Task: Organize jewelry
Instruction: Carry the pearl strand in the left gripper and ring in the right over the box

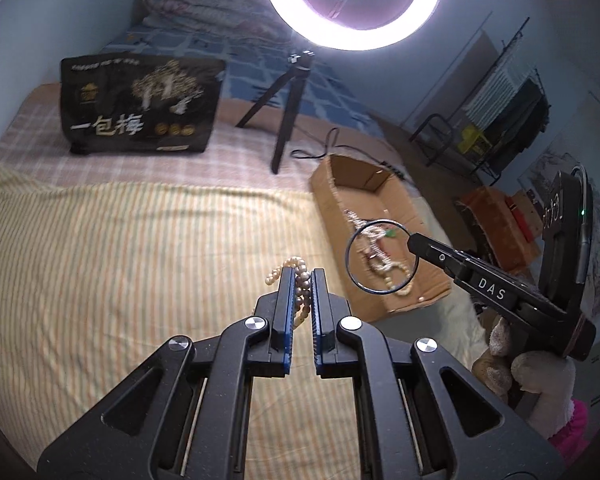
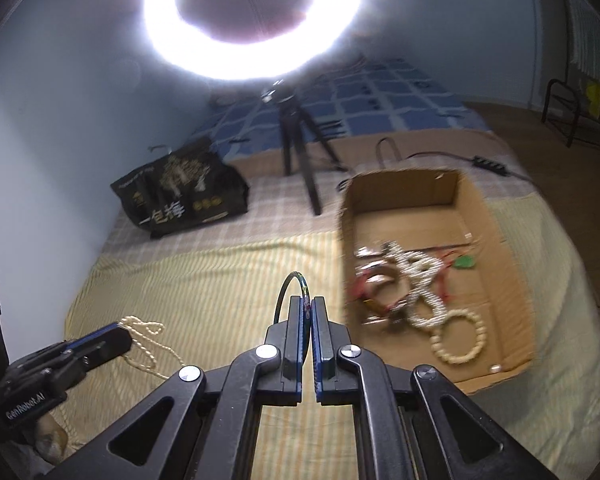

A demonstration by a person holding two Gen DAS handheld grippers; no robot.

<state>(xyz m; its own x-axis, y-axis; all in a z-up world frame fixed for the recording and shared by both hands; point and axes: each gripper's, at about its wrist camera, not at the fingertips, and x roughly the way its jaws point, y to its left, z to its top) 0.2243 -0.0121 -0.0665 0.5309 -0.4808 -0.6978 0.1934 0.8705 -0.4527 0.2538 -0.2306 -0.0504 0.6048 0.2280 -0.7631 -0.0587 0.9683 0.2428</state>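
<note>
My left gripper (image 1: 301, 276) is shut on a cream pearl necklace (image 1: 296, 270) and holds it above the striped bedspread. The same gripper (image 2: 118, 330) shows at lower left in the right wrist view, with the necklace (image 2: 148, 326) trailing from it. My right gripper (image 2: 307, 304) is shut on a thin dark bangle (image 2: 290, 282), left of the cardboard box (image 2: 512, 264). In the left wrist view this gripper (image 1: 414, 243) holds the bangle (image 1: 350, 256) over the box (image 1: 414, 280). The box holds several bracelets and beaded pieces (image 2: 420, 280).
A ring light on a small black tripod (image 1: 284, 120) stands behind the box, with a cable beside it. A black printed bag (image 1: 140, 104) stands at the back left. A blue checked quilt lies beyond. A plush toy (image 1: 540, 372) sits at the right bed edge.
</note>
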